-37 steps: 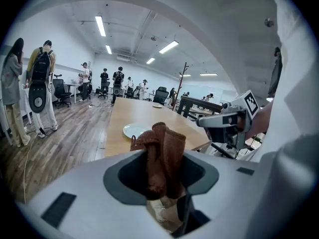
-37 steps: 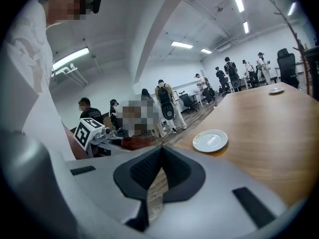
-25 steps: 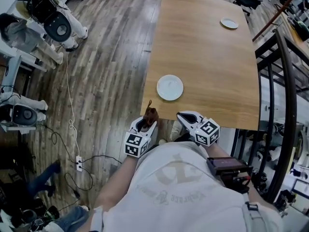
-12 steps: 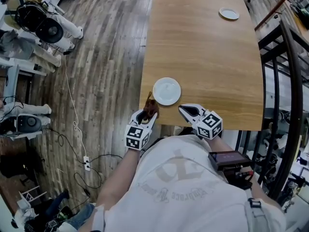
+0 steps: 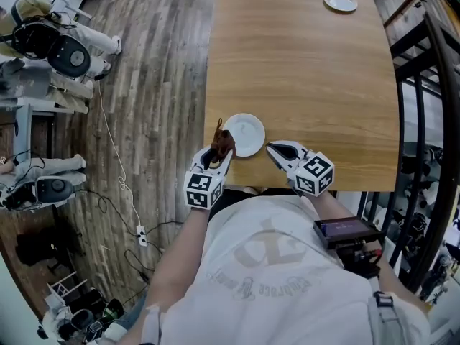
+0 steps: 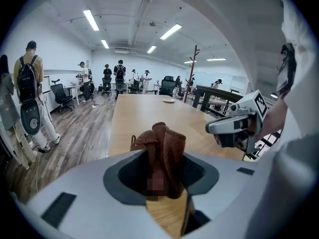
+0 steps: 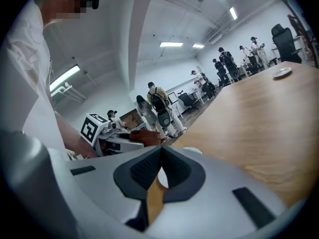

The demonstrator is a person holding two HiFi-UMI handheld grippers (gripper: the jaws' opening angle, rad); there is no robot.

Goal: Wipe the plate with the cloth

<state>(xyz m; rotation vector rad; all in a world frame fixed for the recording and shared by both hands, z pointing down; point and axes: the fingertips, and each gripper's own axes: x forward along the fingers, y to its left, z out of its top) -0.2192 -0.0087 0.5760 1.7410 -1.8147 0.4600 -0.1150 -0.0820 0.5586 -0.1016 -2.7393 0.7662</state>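
A small white plate (image 5: 246, 133) lies near the front left corner of the wooden table (image 5: 309, 70). My left gripper (image 5: 220, 149) is shut on a bunched brown cloth (image 5: 223, 143), which sits at the plate's left rim. In the left gripper view the cloth (image 6: 163, 148) stands up between the jaws. My right gripper (image 5: 272, 148) is shut with nothing in it, just right of the plate above the table's front edge. In the right gripper view the plate (image 7: 195, 151) shows just beyond the shut gripper (image 7: 160, 152), with the cloth (image 7: 143, 136) to the left.
A second small plate (image 5: 340, 3) lies at the table's far right. Plank floor with a cable (image 5: 115, 171) and gear lies to the left. A black metal railing (image 5: 420, 121) runs along the right. Several people stand far off across the room.
The person has stepped up to the table. Both grippers have moved forward, and the cloth now reaches the plate's left rim. The right gripper is now over the table edge.
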